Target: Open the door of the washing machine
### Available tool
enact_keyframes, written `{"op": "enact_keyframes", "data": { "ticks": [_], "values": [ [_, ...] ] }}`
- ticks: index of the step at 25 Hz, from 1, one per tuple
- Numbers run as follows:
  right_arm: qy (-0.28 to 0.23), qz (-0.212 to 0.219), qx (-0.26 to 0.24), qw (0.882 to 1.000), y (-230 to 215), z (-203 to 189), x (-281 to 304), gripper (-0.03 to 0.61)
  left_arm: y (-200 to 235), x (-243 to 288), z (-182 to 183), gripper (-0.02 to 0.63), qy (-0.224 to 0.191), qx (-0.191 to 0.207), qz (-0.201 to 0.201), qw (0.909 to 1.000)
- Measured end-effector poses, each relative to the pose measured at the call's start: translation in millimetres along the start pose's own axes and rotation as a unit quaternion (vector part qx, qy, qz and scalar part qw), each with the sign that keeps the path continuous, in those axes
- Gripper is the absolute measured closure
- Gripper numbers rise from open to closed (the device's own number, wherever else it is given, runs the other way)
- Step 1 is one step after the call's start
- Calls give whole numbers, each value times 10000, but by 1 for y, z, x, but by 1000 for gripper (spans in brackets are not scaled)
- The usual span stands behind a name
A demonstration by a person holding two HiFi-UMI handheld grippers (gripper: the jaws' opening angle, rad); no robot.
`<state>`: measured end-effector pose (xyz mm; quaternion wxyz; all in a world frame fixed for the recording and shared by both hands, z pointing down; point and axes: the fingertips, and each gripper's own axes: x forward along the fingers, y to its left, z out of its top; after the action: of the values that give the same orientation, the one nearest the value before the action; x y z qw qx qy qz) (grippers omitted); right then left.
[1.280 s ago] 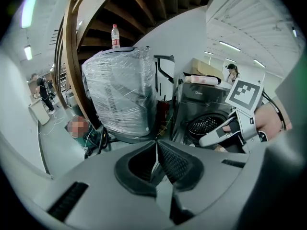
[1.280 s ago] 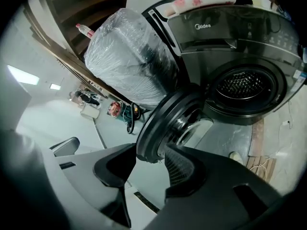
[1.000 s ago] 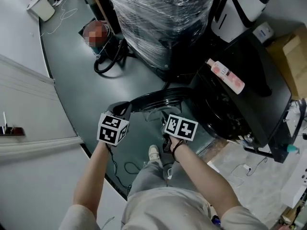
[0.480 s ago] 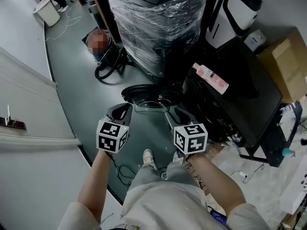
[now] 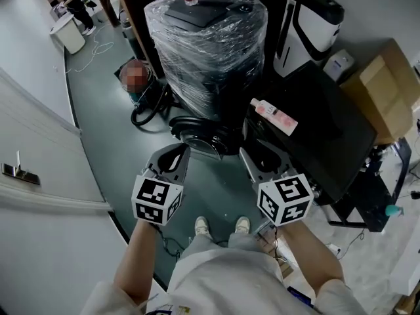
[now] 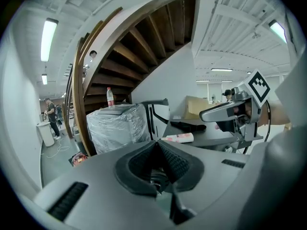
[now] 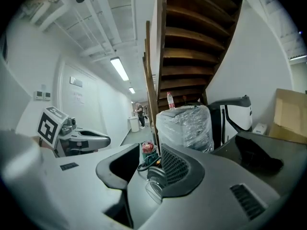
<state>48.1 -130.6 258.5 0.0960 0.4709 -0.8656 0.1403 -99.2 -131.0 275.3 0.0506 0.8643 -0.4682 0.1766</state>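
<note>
The black washing machine (image 5: pixel 328 130) stands at the right in the head view. Its round door (image 5: pixel 197 131) hangs swung open toward the left, and its glass bowl (image 7: pixel 154 188) shows low between my right jaws. My left gripper (image 5: pixel 177 153) hovers in the air short of the door, its ribbed pads (image 6: pixel 168 162) meeting at the tip with nothing in them. My right gripper (image 5: pixel 254 157) hovers beside the machine's front. Its jaws have just been closing, but a gap remains (image 7: pixel 144 152) and nothing is between them. Neither gripper touches the door.
A pink-and-white bottle (image 5: pixel 272 117) lies on the machine's top. A plastic-wrapped appliance (image 5: pixel 207 38) stands behind the door, with a white unit (image 5: pixel 308 18) and a cardboard box (image 5: pixel 387 84) to the right. A black hose (image 5: pixel 147 113) coils on the floor at left.
Both grippers have risen up and away from the open door. The right one has rolled, turning its marker cube. The right jaws have narrowed.
</note>
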Motion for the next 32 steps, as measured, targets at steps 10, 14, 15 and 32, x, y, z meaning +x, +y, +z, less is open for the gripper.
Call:
{"op": "enact_keyframes", "data": {
  "ticks": [10,14,15,32],
  "values": [
    [-1034,-148,-818,9912,9,89,-74,459,-32,-38,105,586,-1174,452,-7,9921],
    [-1322,-144,-944,9866,17,114,-92,482,-37,-50,125,586,-1572,568,52,9859],
    [-1374,-150,-988,9855,17,118,-96,489,-39,-53,129,586,-1624,594,59,9849],
    [-1675,133,-1181,9787,38,132,-124,551,-66,-92,152,586,-1981,636,174,9780]
  ]
}}
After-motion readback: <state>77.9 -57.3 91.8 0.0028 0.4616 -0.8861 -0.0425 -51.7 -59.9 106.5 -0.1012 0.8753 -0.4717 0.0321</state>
